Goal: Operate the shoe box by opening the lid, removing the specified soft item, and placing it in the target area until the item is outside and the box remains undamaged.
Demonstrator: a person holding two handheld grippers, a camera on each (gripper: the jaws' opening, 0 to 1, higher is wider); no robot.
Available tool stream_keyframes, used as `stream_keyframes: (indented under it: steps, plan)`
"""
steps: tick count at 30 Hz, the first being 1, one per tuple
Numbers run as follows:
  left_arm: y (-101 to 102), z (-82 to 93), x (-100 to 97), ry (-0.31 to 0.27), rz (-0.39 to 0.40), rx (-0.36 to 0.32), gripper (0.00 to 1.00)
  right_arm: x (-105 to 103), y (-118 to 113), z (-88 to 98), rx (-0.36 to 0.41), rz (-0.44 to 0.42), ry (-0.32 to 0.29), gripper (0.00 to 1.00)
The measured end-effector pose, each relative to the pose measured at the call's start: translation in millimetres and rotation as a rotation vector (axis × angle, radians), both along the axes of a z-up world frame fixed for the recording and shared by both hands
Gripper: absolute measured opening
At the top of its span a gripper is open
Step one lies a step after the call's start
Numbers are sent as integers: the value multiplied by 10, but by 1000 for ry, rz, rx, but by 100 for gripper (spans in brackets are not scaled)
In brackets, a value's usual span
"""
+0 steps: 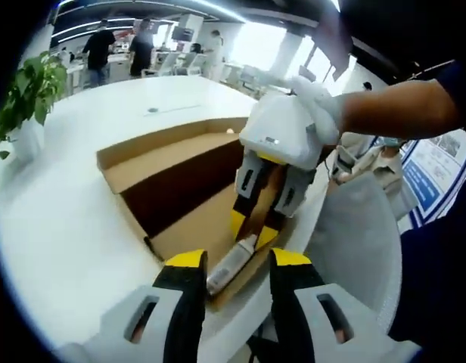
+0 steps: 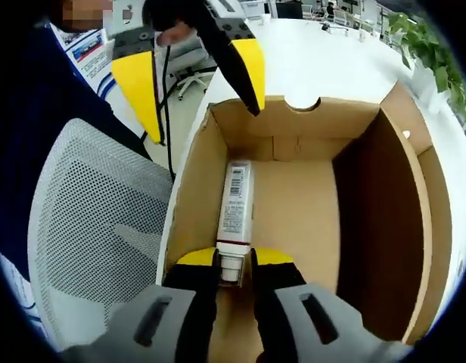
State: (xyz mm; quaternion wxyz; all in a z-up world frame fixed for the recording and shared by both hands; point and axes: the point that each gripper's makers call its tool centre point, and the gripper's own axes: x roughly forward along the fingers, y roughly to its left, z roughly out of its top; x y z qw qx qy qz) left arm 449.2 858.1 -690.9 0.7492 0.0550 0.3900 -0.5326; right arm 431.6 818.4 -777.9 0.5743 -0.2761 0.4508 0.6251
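Note:
An open cardboard shoe box (image 1: 186, 224) lies on a white table, its lid (image 1: 166, 148) folded back flat. Inside, a white tube (image 2: 235, 198) with a barcode label lies along the near wall. My right gripper (image 2: 234, 259) is shut on the tube's cap end on the box floor. In the left gripper view the right gripper (image 1: 252, 234) reaches down into the box from the upper right, held by a gloved hand, and the tube (image 1: 229, 266) pokes out below its tips. My left gripper (image 1: 239, 261) hovers open just outside the box's near edge, holding nothing, and its yellow jaws (image 2: 206, 125) hang above the box's far rim.
The white table (image 1: 74, 227) extends left and behind the box. A potted plant (image 1: 25, 94) stands at its far left edge. A grey mesh chair (image 2: 89, 227) sits close beside the box. People stand at desks in the background.

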Motion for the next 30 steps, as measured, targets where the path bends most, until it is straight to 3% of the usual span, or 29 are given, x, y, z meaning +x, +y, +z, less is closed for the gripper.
stream_keyframes:
  steps: [6, 19, 30]
  plan:
    - [30, -10, -12, 9, -7, -9, 31, 29, -28, -114, -54, 23, -21, 17]
    - [29, -44, 2, 9, -16, -7, 30, 60, -50, -164, -37, -53, -29, 18]
    - [-121, -32, 98, -8, -38, 7, 30, 137, -524, -171, -74, -108, -23, 18]
